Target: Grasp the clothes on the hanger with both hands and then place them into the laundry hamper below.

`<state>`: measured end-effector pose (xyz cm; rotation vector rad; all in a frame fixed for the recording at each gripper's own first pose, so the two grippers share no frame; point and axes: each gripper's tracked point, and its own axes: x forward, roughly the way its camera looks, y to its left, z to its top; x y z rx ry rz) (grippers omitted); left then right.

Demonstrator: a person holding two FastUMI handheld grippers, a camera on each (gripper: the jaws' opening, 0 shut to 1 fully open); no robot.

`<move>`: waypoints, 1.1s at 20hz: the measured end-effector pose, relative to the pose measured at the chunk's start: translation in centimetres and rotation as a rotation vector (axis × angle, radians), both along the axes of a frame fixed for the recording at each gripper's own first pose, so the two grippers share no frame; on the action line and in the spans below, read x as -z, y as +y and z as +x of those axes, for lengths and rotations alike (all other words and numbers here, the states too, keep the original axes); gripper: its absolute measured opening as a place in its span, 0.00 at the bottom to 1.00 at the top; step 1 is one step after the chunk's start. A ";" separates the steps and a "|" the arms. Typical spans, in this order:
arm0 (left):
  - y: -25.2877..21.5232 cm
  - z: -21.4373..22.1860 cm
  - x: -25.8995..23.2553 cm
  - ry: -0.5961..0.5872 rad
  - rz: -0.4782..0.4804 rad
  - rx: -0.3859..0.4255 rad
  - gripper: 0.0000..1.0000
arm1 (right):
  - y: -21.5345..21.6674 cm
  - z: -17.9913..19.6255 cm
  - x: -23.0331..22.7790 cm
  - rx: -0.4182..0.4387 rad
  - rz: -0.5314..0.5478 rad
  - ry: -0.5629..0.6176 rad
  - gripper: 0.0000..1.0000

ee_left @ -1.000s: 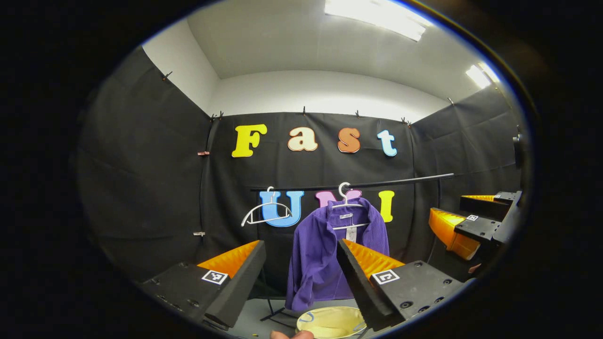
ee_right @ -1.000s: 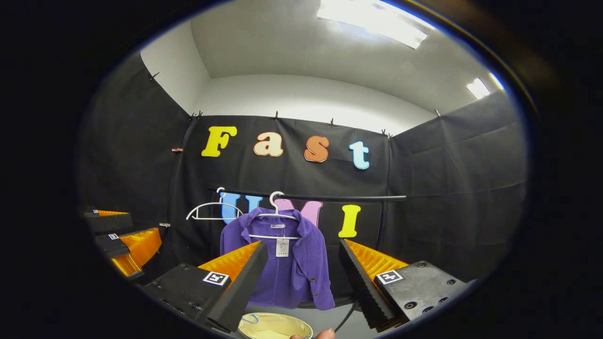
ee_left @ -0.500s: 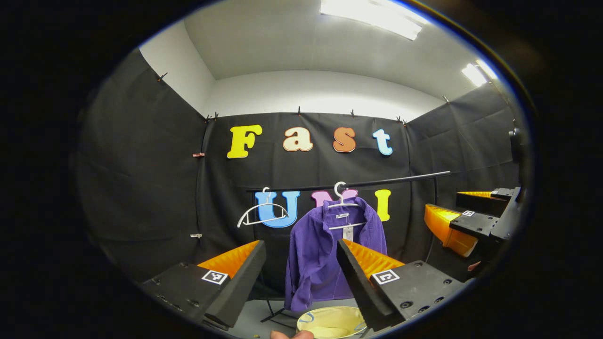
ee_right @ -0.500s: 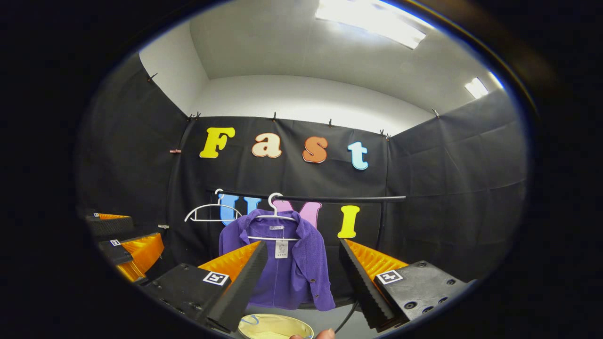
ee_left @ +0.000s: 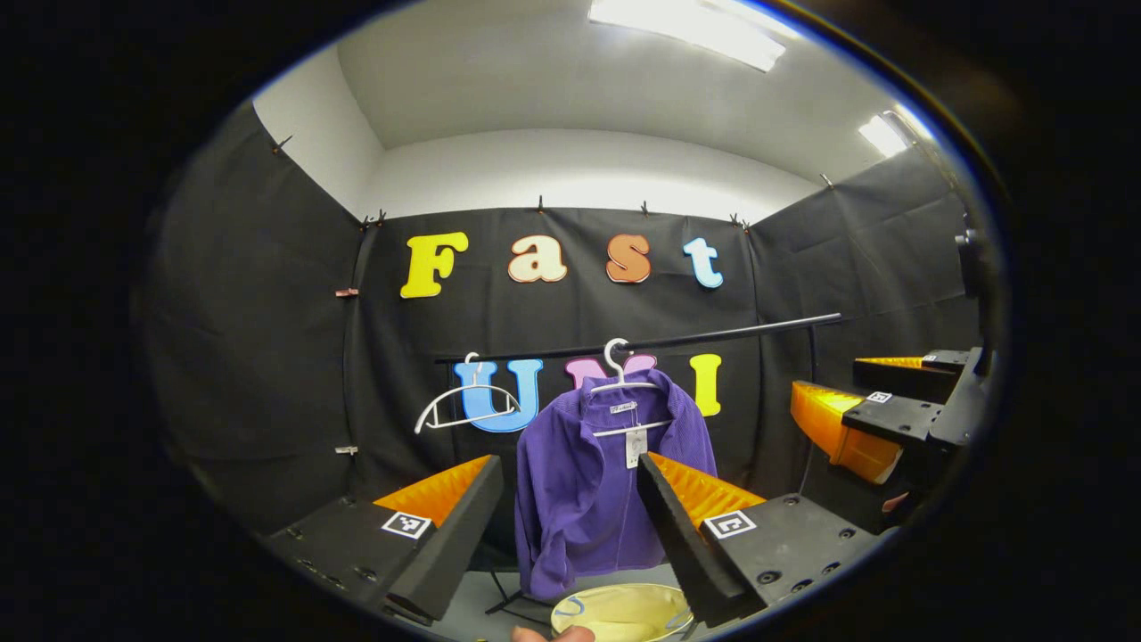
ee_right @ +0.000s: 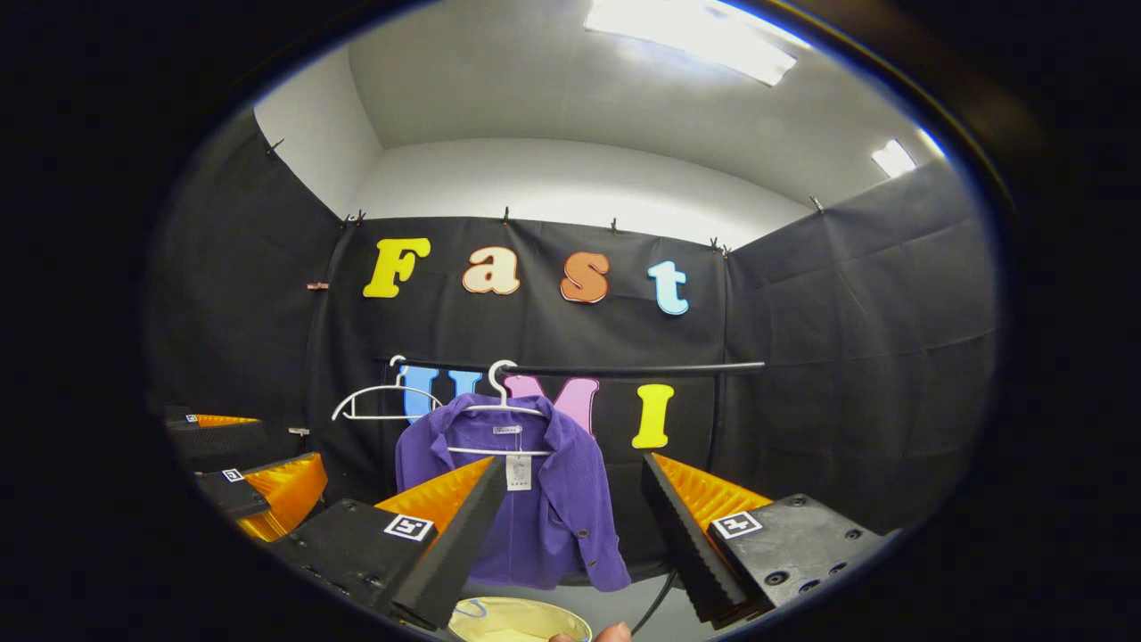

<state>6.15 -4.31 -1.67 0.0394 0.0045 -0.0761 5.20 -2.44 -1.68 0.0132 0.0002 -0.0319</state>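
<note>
Both views have slid a bit sideways since 1 s ago; approach only. Purple jacket (ee_left: 584, 486) hangs on its hanger (ee_left: 619, 383), above the hamper (ee_left: 615, 611) probably. Left gripper (ee_left: 570, 508) & right gripper (ee_right: 570, 513) gape wide, empty. Grasp and drop remain.

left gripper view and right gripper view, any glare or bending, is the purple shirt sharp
Left gripper view: ceiling light blown out to white, rail bowed by the fisheye, purple shirt sharp. Right gripper view: the same glare at the top, shirt evenly lit with its buttons clear, its own fingers large and a little soft.
</note>
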 end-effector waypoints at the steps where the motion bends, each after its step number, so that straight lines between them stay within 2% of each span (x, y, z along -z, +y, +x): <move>1: -0.3 1.2 0.1 0.001 -0.003 -0.004 0.95 | -0.3 1.1 0.3 -0.006 0.004 0.003 0.97; 13: -3.1 19.2 5.7 0.030 0.030 -0.118 0.94 | -3.3 13.4 6.2 -0.099 0.029 0.027 0.98; 20: -2.2 26.9 10.3 0.066 0.056 -0.196 0.93 | -2.4 18.5 10.6 -0.160 0.030 0.082 0.98; 22: -1.5 28.4 11.1 0.077 0.048 -0.209 0.89 | -2.0 19.5 11.1 -0.158 0.009 0.074 0.97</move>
